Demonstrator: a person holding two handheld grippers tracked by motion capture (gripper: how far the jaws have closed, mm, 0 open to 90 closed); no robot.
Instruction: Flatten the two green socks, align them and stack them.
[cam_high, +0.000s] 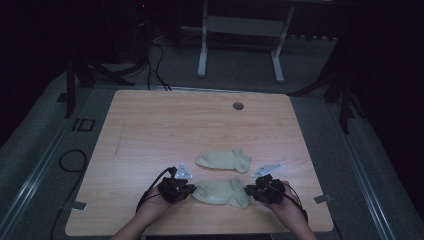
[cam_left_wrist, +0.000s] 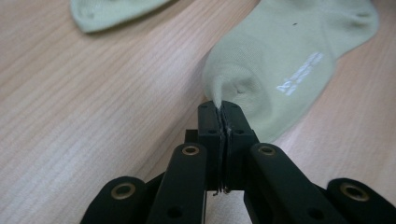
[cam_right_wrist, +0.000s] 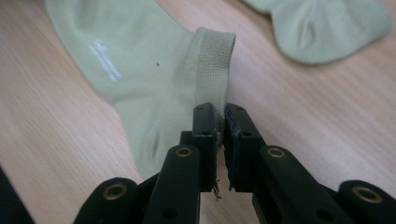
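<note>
Two pale green ankle socks lie on the wooden table (cam_high: 150, 125). The near sock (cam_high: 221, 193) stretches between both grippers close to the front edge. My left gripper (cam_high: 189, 189) is shut on its toe end (cam_left_wrist: 219, 91), which is pinched up off the wood. My right gripper (cam_high: 251, 190) is shut on the ribbed cuff (cam_right_wrist: 212, 70) at the sock's other end. White lettering (cam_left_wrist: 299, 74) shows on the near sock's sole. The far sock (cam_high: 223, 160) lies flat just beyond it, and its edge appears at the top of both gripper views (cam_left_wrist: 109, 11) (cam_right_wrist: 322, 28).
A round grey cable port (cam_high: 238, 106) sits near the table's far edge. Cables (cam_high: 70, 160) lie on the floor to the left. A white desk frame (cam_high: 240, 40) stands behind the table in the dark.
</note>
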